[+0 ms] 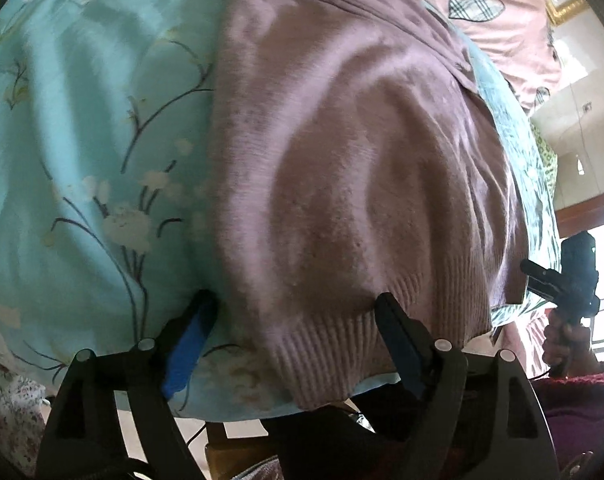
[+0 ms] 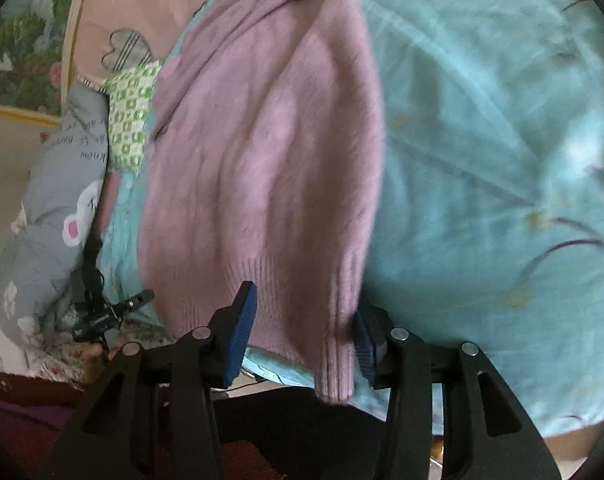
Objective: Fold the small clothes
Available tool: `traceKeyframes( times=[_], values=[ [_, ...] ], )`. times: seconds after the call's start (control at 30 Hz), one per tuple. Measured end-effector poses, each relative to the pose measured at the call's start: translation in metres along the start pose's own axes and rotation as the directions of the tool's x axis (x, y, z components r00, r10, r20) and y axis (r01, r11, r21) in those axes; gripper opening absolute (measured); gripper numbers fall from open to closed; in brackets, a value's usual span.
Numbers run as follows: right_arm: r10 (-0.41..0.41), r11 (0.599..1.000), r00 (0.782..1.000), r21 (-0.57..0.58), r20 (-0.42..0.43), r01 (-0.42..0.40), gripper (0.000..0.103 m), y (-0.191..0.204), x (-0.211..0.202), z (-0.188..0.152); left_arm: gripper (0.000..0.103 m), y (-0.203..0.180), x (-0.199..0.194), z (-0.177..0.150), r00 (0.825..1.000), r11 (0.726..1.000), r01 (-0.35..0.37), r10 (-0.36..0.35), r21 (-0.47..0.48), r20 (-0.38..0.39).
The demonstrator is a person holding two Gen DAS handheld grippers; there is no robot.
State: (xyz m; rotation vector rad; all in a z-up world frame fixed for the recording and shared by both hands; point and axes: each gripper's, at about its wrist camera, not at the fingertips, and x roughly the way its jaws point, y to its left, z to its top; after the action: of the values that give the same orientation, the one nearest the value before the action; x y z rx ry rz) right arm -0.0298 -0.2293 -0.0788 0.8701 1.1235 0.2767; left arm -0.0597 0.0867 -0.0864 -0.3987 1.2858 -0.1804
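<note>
Two grippers over the bed, one mauve knit sweater (image 1: 341,168) spread on the turquoise floral bedsheet (image 1: 82,140), its ribbed hem hanging off the near edge. On the left, the left gripper (image 1: 294,308) has let go: jaws spread wide, straddling the hem's left part, pads clear of the knit. Over to the right, the right gripper (image 2: 302,316) straddles the hem's other corner; whether its pads pinch it, I can't tell.
</note>
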Motion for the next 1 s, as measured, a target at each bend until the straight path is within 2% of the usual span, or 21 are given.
traceKeyframes(
  times=[0.1,0.13,0.17,0.2,0.23,0.33,0.47,0.57,0.67,0.77,1.0],
  values=[
    [0.020,1.000,1.000,0.023,0.023,-0.021,0.041,0.000,0.007,0.000,0.068,-0.004,0.000,-0.001,1.000,1.000,-0.004,0.004,0.012,0.008],
    [0.022,0.999,0.999,0.044,0.028,-0.024,0.030,-0.002,0.008,0.001,0.052,-0.004,-0.001,-0.001,1.000,1.000,-0.001,0.001,0.017,0.012],
    [0.009,0.999,1.000,0.053,0.020,-0.010,0.011,-0.004,0.009,0.002,0.031,-0.003,-0.002,-0.001,1.000,1.000,0.003,-0.003,0.019,0.012],
    [-0.013,0.999,1.000,0.053,0.006,0.012,0.008,-0.006,0.010,0.002,0.017,0.001,-0.003,-0.001,1.000,1.000,0.025,-0.025,0.013,0.004],
    [-0.012,0.999,1.000,0.049,0.001,0.012,0.008,-0.008,0.009,0.001,0.006,0.004,-0.005,-0.001,0.998,0.998,0.057,-0.057,-0.002,-0.002],
    [-0.009,1.000,1.000,0.012,-0.002,0.009,0.007,-0.003,-0.007,0.000,0.005,0.012,-0.015,-0.006,0.995,0.996,0.091,-0.091,-0.010,0.033],
    [-0.008,1.000,1.000,0.005,-0.002,0.008,0.007,-0.016,-0.029,-0.002,0.004,0.019,-0.007,-0.016,0.996,0.995,0.090,-0.090,-0.035,0.010],
    [0.037,0.999,0.999,0.035,0.009,-0.037,0.007,-0.023,-0.036,0.001,0.004,0.015,-0.013,-0.013,0.989,0.989,0.144,-0.142,-0.044,0.035],
    [0.141,0.990,0.990,0.022,0.031,-0.142,0.007,-0.009,-0.040,0.008,0.004,0.005,-0.030,-0.003,0.970,0.972,0.231,-0.228,-0.031,0.086],
    [0.209,0.978,0.977,-0.002,0.051,-0.209,0.007,0.004,-0.045,0.017,0.004,0.001,-0.051,0.009,0.950,0.958,0.286,-0.280,-0.023,0.141],
    [0.323,0.946,0.934,-0.032,0.156,-0.322,0.007,0.024,-0.068,0.066,0.004,-0.001,-0.094,0.064,0.906,0.945,0.326,-0.312,0.001,0.285]
  ],
)
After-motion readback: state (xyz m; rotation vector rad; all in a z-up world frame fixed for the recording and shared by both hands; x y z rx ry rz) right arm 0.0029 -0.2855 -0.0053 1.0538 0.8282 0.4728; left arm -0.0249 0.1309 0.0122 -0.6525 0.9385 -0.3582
